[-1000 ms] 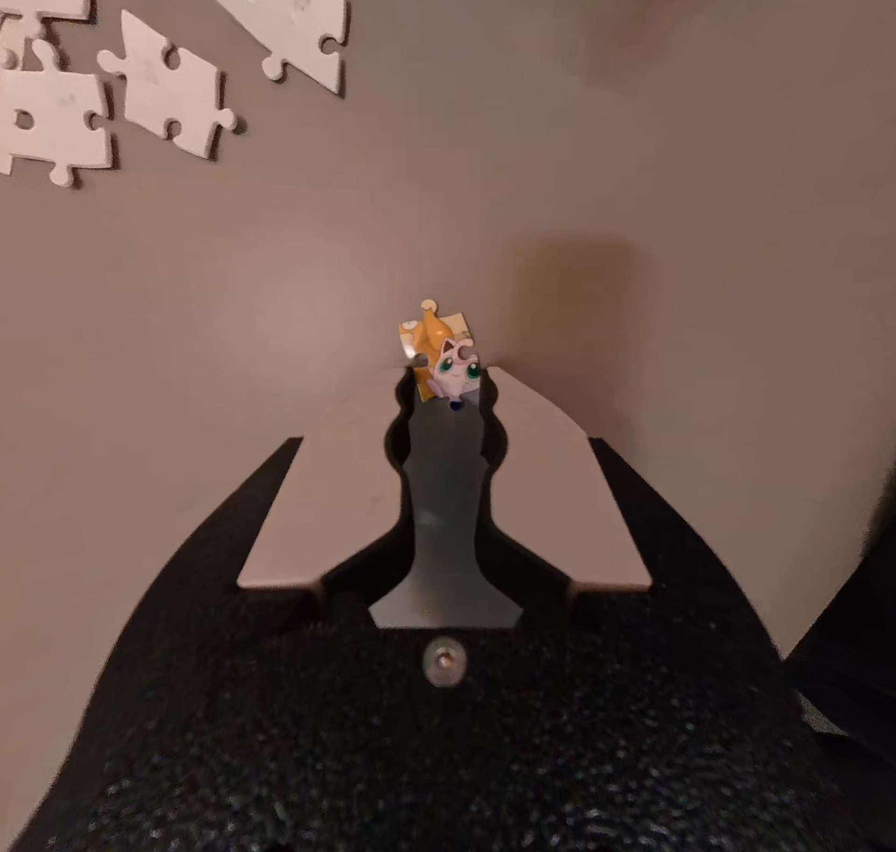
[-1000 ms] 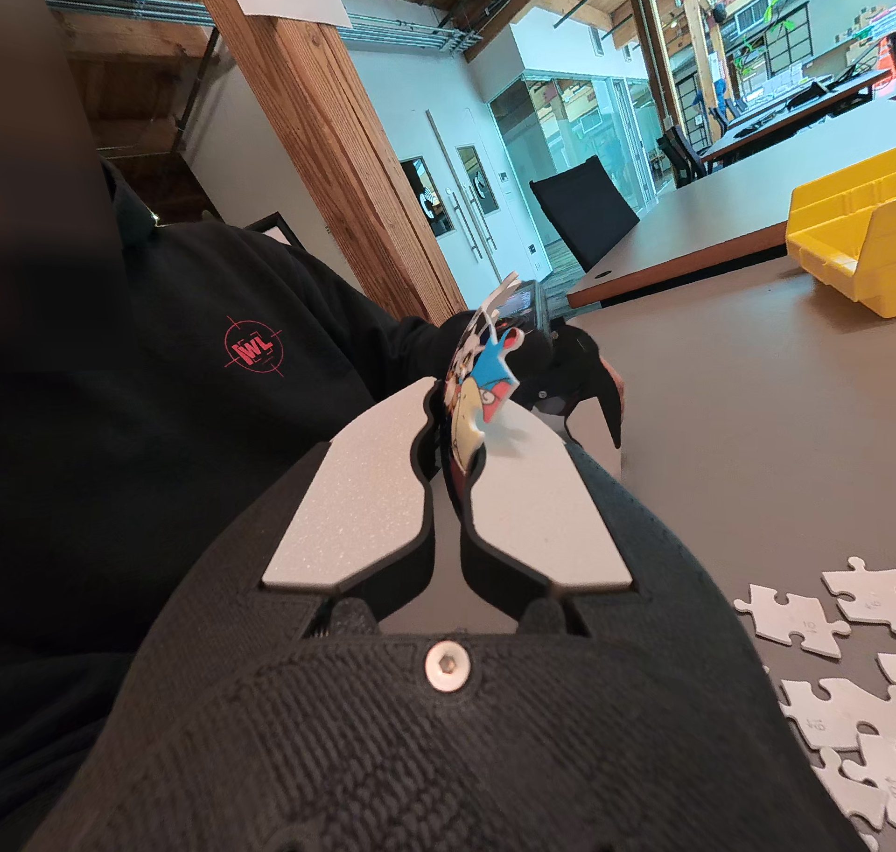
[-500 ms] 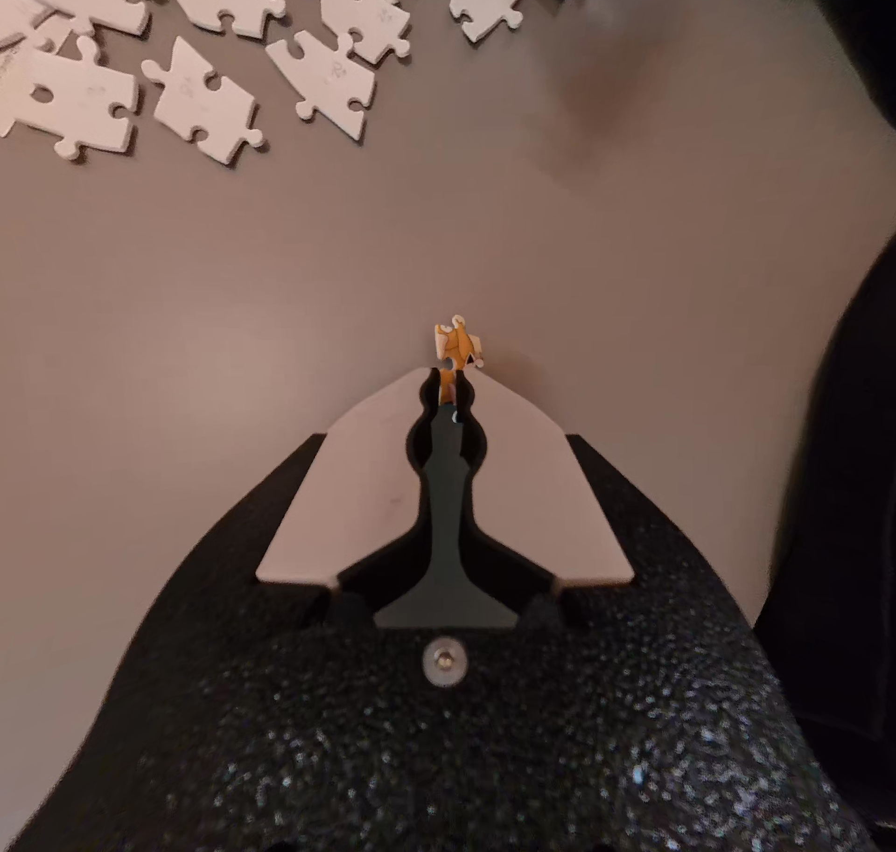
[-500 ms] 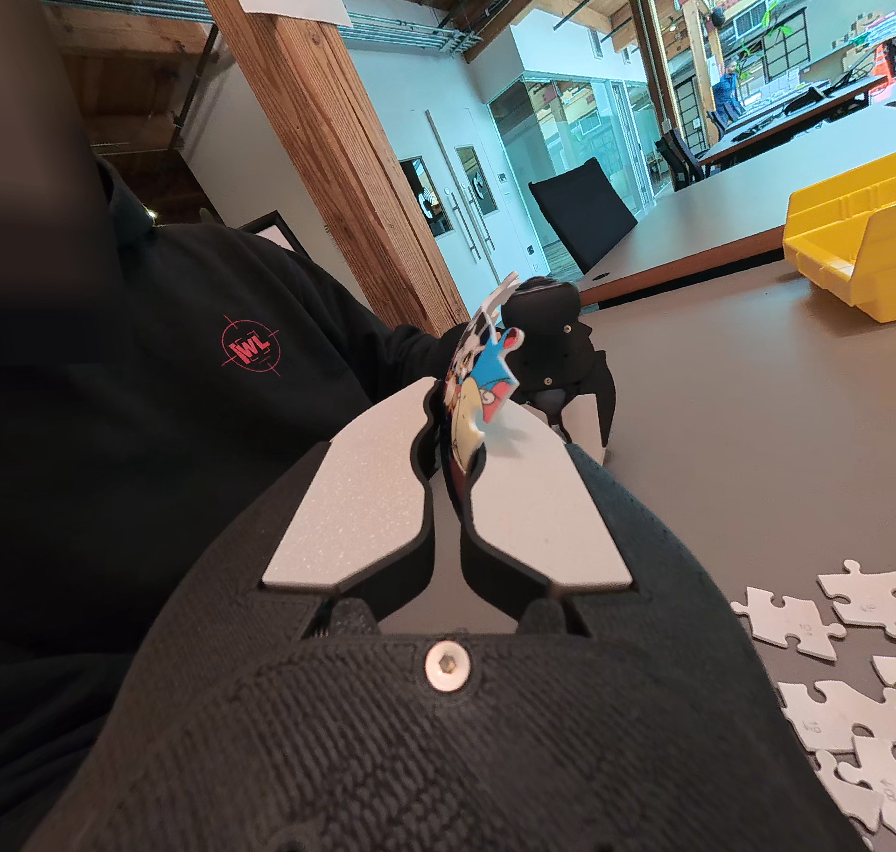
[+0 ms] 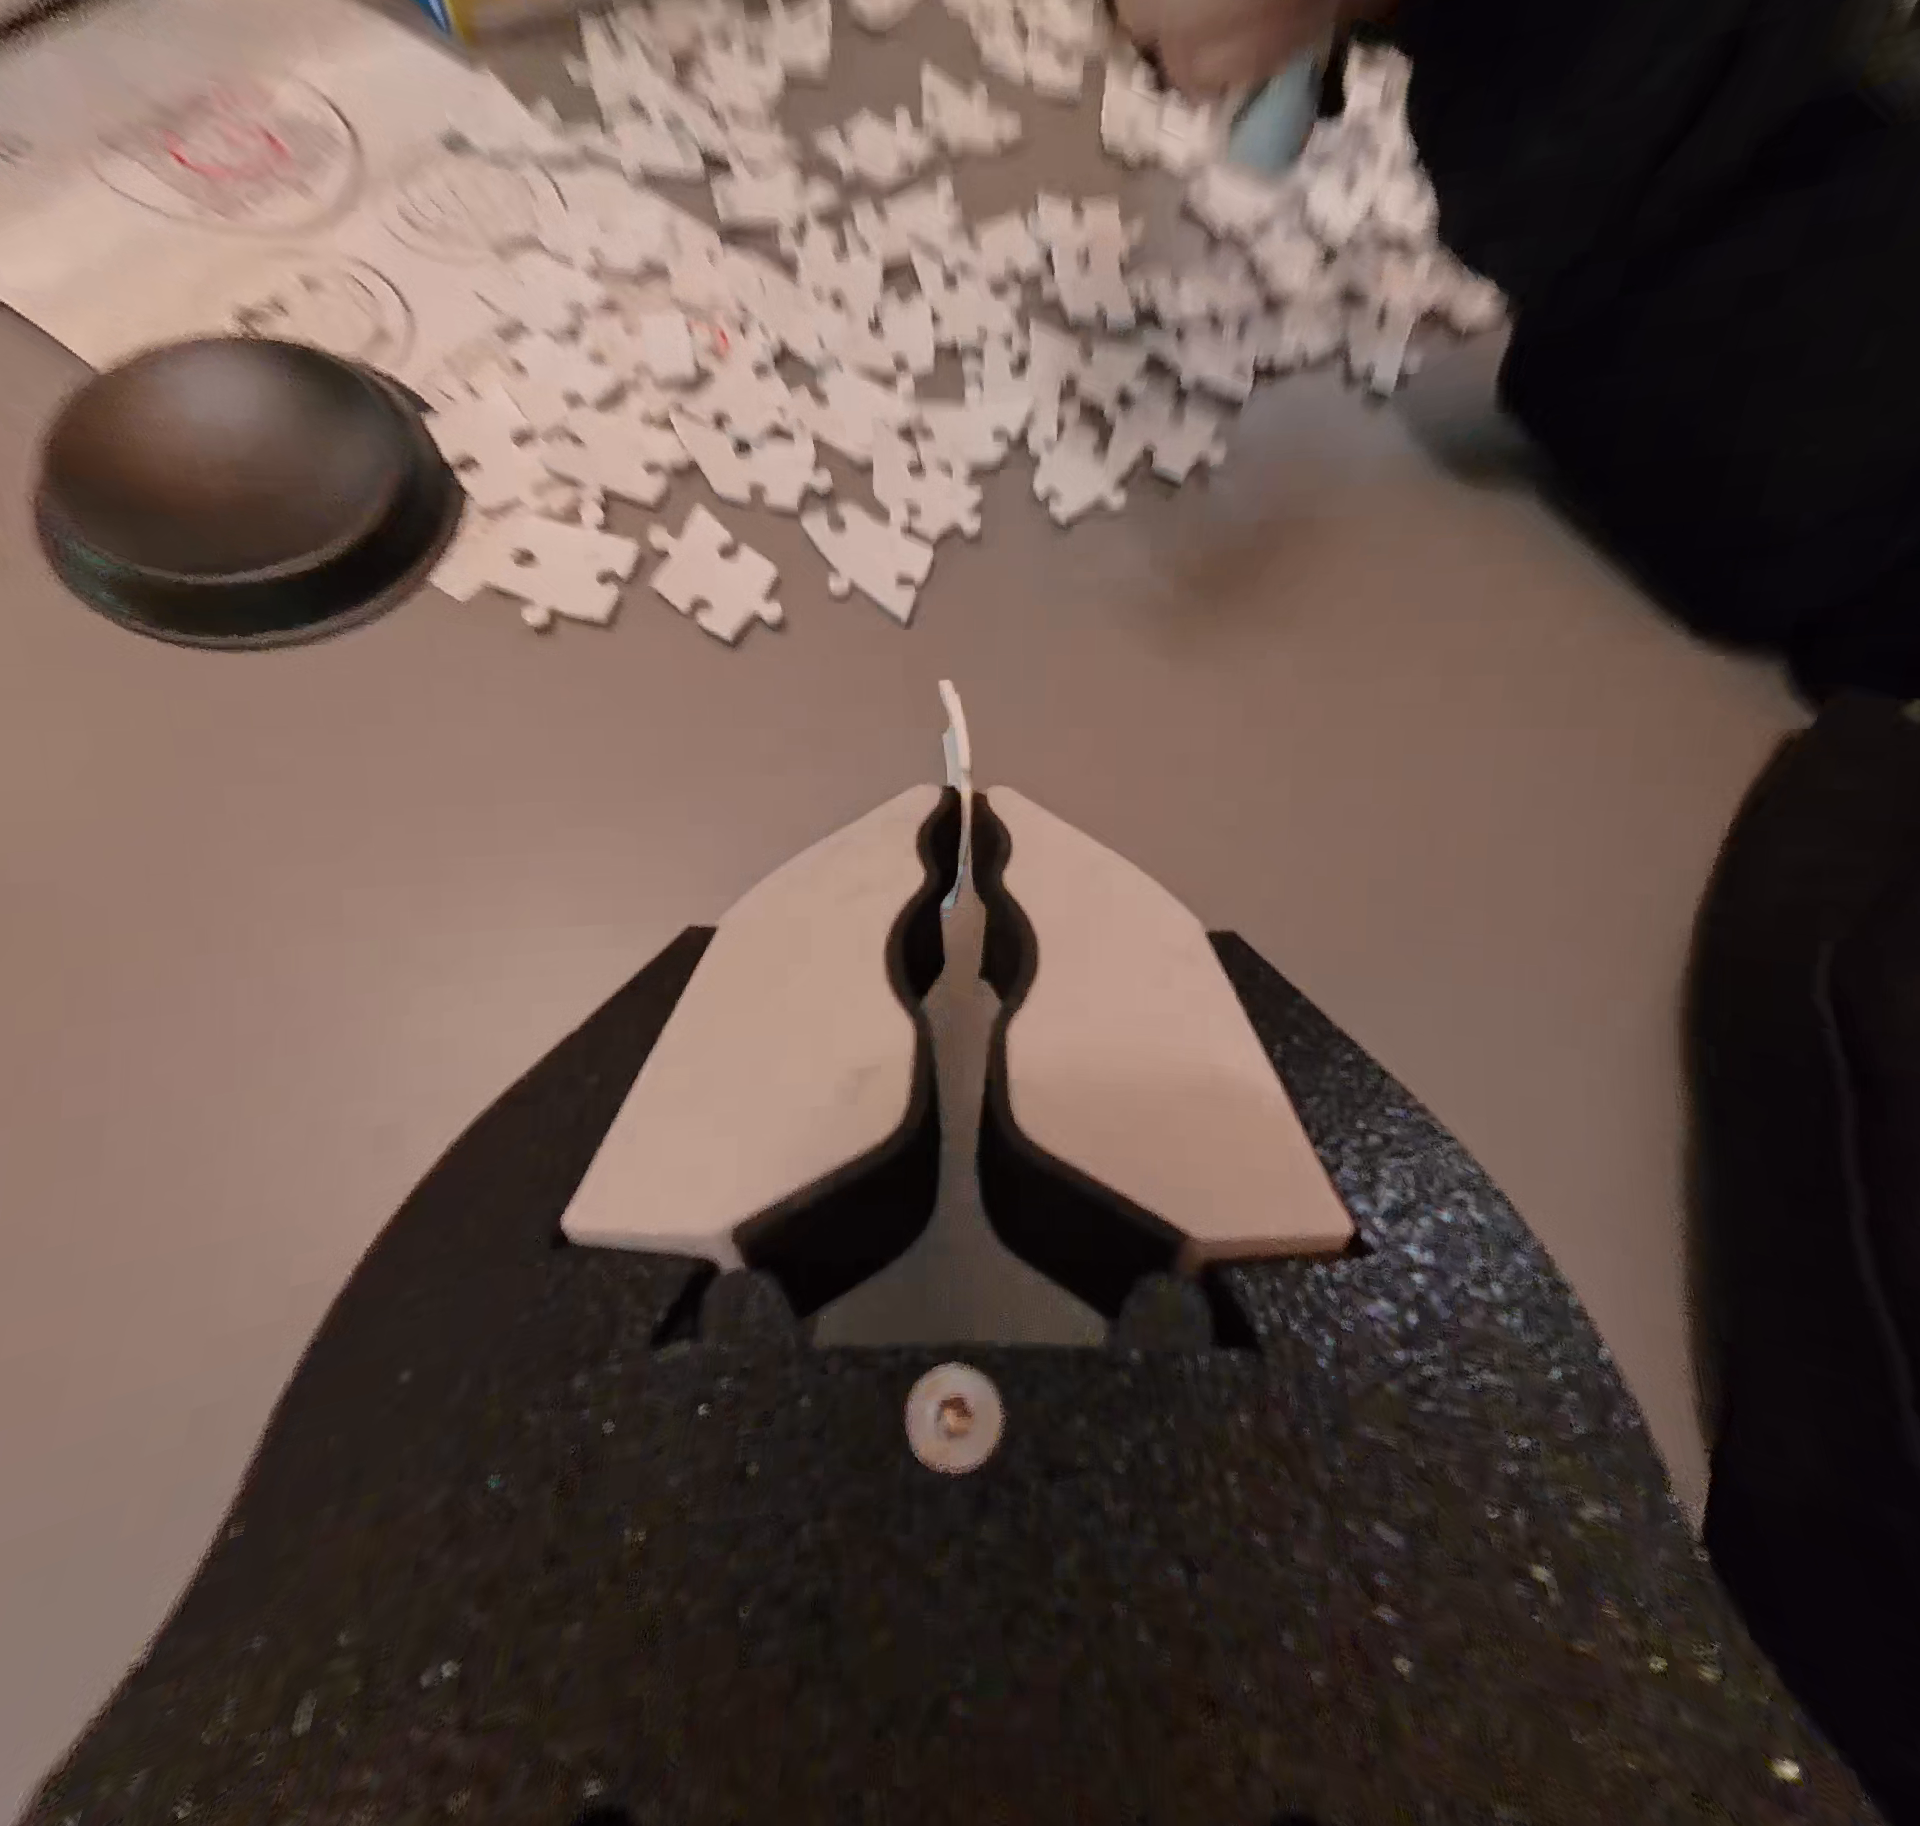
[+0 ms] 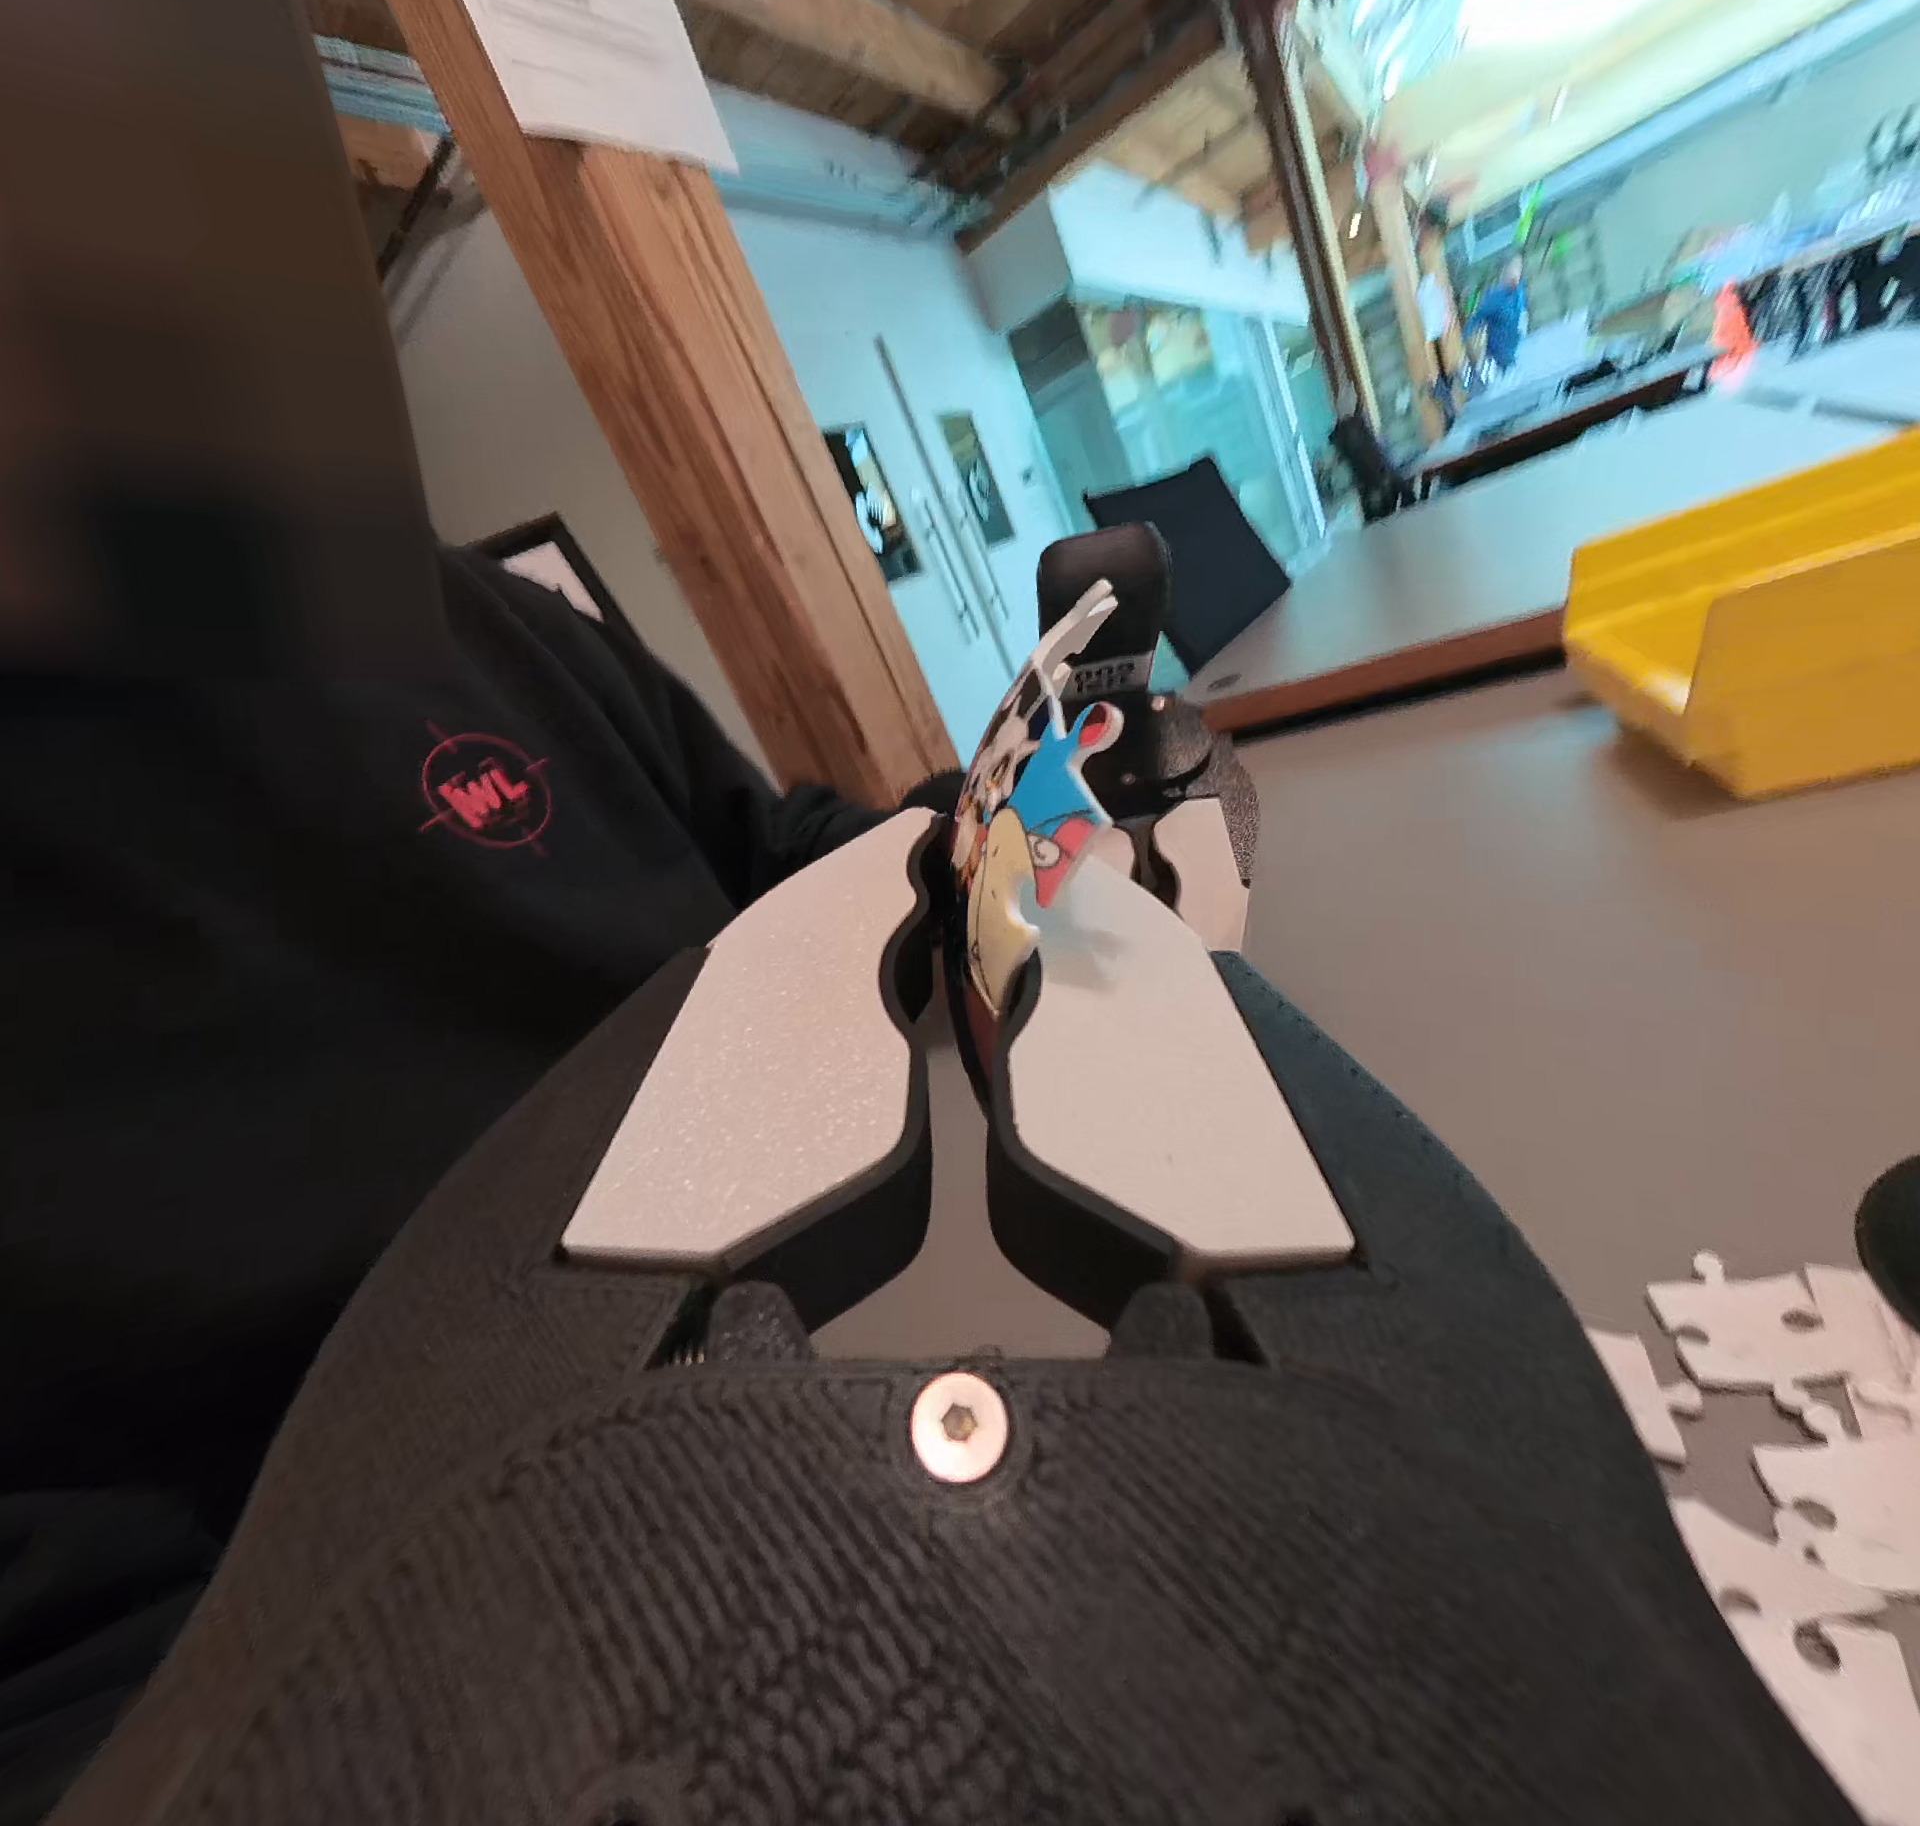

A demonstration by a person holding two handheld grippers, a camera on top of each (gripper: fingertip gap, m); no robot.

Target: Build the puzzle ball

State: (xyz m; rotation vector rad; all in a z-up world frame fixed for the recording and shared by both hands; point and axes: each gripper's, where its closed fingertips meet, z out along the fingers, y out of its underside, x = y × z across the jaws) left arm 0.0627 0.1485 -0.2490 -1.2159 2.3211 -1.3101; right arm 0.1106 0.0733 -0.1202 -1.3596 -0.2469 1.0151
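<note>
White puzzle pieces (image 5: 883, 322) face-down on grey-brown desk (image 5: 312, 841), cartoon-printed blue, red, yellow joined pieces (image 6: 1029, 831), yellow bin (image 6: 1756, 654), black dome (image 5: 234, 467), pale-faced black fingers (image 6: 769, 1049).

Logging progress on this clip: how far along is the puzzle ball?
Early. Done: a few printed pieces look joined into a curved section, held in the shut right gripper. In hand: the left gripper pinches one piece edge-on. Left: a big pile of face-down pieces lies loose on the table.
</note>
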